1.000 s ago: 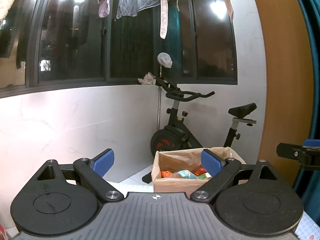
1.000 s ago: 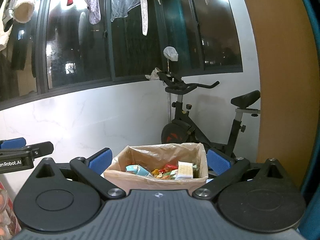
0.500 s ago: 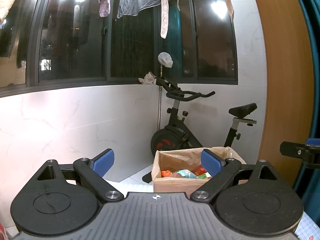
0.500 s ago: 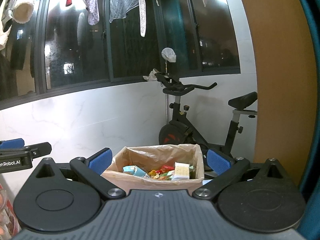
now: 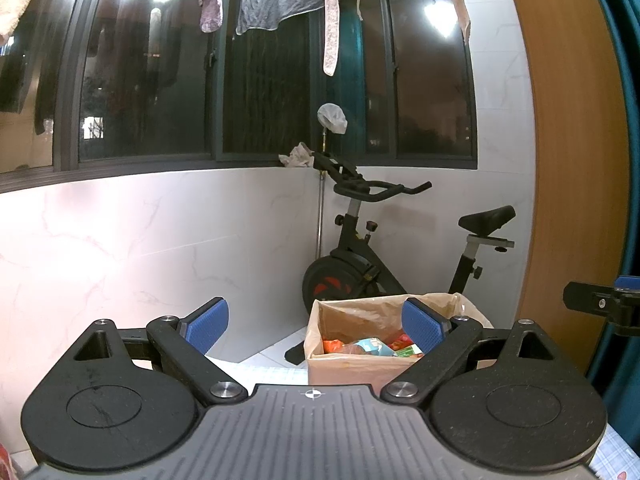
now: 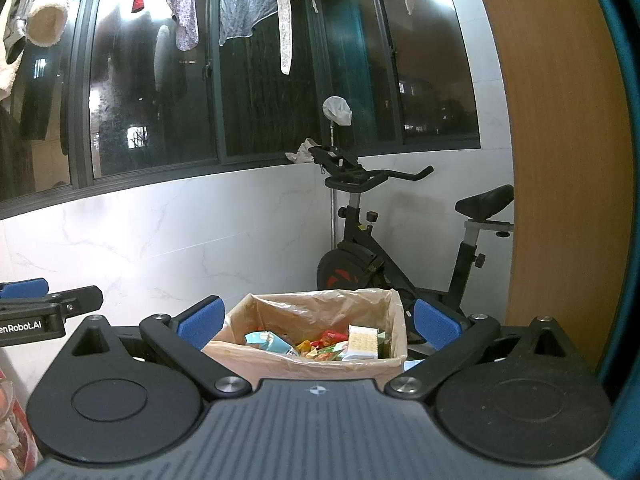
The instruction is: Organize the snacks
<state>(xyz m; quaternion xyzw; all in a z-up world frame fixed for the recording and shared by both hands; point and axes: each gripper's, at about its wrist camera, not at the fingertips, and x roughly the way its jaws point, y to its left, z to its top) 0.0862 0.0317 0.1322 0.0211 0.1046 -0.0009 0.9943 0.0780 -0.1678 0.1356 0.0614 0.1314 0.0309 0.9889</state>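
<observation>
Brown cardboard forms the box [image 6: 304, 364] that holds the snacks [image 6: 320, 346]; it is lined with a crinkled plastic bag and stands ahead of both claws, on a pale worktop [image 5: 260, 372] whose bare surface shows only in a small patch beside it. Inside lie a light blue carton [image 6: 266, 342], red and orange wrappers, and a pale box with a dotted face [image 6: 362, 342] leaning toward the right-hand wall. The left claw [image 5: 316, 320] is spread wide with nothing between its blue pads [image 5: 208, 324], and from its camera the box sits to the right of centre, partly behind the right-hand pad. The right claw [image 6: 318, 320] is likewise spread apart and empty, its blue pads [image 6: 434, 326] framing the box almost squarely. Each claw shows at the edge of the other's view: the right one at the far right of the left camera, the left one at the far left of the right camera, so the two are held side by side, well apart. Behind the box stands a black exercise bike [image 6: 380, 248] against a white marbled wall [image 6: 180, 232], beneath dark windows [image 6: 260, 80] with laundry [image 6: 236, 0] hanging above. A wooden panel [image 6: 560, 160] rises on the right.
</observation>
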